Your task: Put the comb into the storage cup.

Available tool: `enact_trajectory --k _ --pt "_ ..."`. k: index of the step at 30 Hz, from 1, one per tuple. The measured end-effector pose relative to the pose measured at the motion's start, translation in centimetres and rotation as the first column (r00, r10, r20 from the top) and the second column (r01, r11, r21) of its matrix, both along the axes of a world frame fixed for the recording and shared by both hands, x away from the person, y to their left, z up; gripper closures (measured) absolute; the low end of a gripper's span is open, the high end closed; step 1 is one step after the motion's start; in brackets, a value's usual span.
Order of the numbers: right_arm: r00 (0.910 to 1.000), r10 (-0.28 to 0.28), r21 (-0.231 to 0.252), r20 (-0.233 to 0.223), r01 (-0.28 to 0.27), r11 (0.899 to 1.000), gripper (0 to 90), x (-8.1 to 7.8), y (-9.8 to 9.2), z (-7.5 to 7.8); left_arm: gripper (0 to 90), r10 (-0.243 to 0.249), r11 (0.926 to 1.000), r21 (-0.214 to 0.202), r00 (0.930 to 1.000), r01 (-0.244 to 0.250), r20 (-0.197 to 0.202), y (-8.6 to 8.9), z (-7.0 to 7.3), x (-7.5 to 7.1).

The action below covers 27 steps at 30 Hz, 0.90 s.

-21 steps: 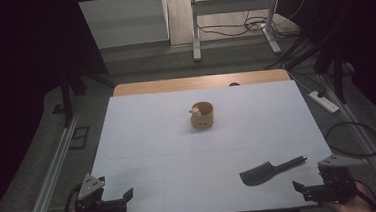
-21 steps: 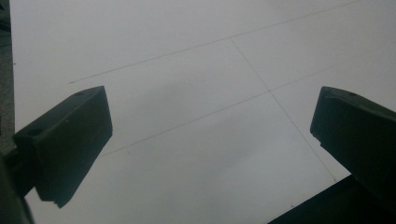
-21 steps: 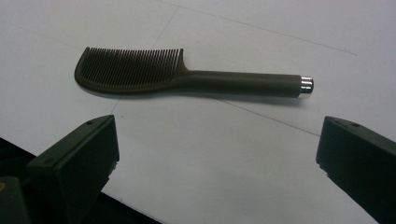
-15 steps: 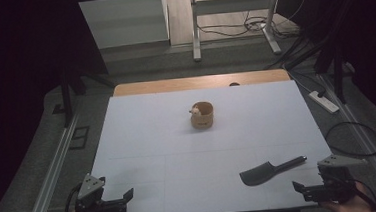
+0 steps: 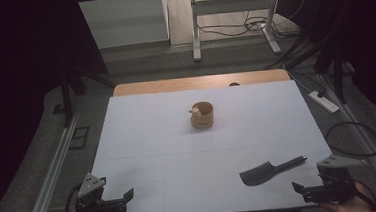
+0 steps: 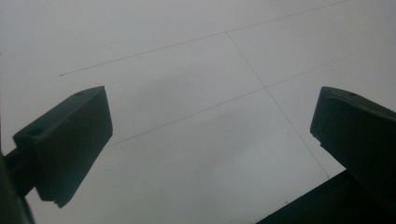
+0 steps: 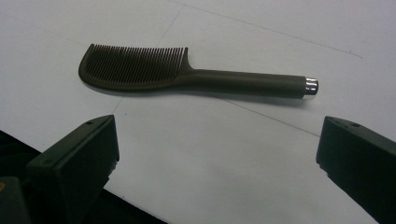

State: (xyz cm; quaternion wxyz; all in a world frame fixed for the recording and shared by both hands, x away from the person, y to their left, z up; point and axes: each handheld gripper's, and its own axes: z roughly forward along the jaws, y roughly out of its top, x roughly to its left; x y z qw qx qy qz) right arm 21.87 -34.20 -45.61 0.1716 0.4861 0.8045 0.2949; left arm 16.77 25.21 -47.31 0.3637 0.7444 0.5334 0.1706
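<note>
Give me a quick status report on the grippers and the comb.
Left hand-held gripper open, empty. Right hand-held gripper open, near comb, not touching. Comb flat on table. Nothing between.

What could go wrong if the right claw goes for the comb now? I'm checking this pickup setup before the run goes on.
1. The comb lies flat on the white table, so the right claw, now open and short of it, may scrape the surface or slide it.
2. A grip near the toothed end may let the handle tip.
3. The comb lies near the table's front edge and could be nudged off.
</note>
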Motion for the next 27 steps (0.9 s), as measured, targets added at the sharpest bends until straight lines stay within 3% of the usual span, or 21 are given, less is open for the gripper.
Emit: enact_trajectory --k 27 --pt "0.9989 0.024 -0.019 -0.04 -0.025 1.0 0.0 0.5 1.1 0.3 0.7 -0.018 0.9998 -0.009 0.9998 0.018 -0.003 0.0 0.0 0.1"
